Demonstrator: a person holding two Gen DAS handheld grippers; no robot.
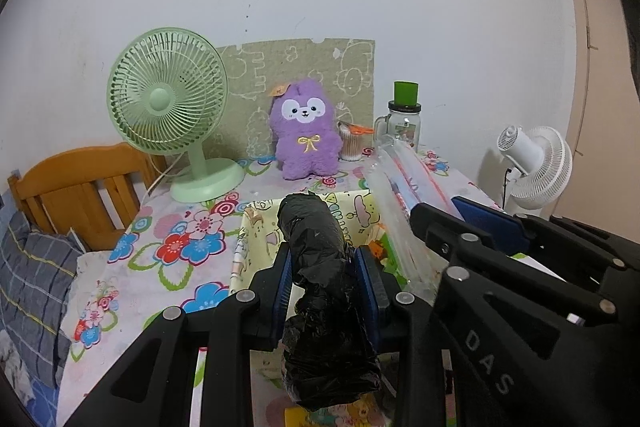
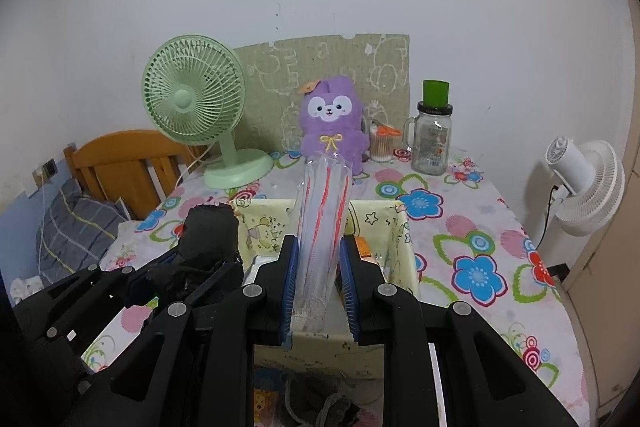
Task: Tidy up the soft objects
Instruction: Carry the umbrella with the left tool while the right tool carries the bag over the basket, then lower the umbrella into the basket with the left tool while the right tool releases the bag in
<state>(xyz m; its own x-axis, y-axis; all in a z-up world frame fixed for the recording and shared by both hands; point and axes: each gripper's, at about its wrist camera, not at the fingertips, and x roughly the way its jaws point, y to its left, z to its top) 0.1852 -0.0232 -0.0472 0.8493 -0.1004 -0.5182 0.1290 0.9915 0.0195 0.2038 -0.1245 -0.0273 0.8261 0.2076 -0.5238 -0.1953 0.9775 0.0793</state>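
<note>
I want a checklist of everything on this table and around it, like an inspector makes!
Surface: table under a flowered cloth.
Job's things: black bag roll and clear zip bag roll, both held over the yellow fabric bin.
Clutter: green fan, purple plush, glass jar, cotton swab tub.
Grippers: left gripper shut on the black bag roll; right gripper shut on the clear zip bag roll.
Cables: green fan's cord; white fan's black cord.
Surroundings: white fan, wooden headboard, pillow, wall.
</note>
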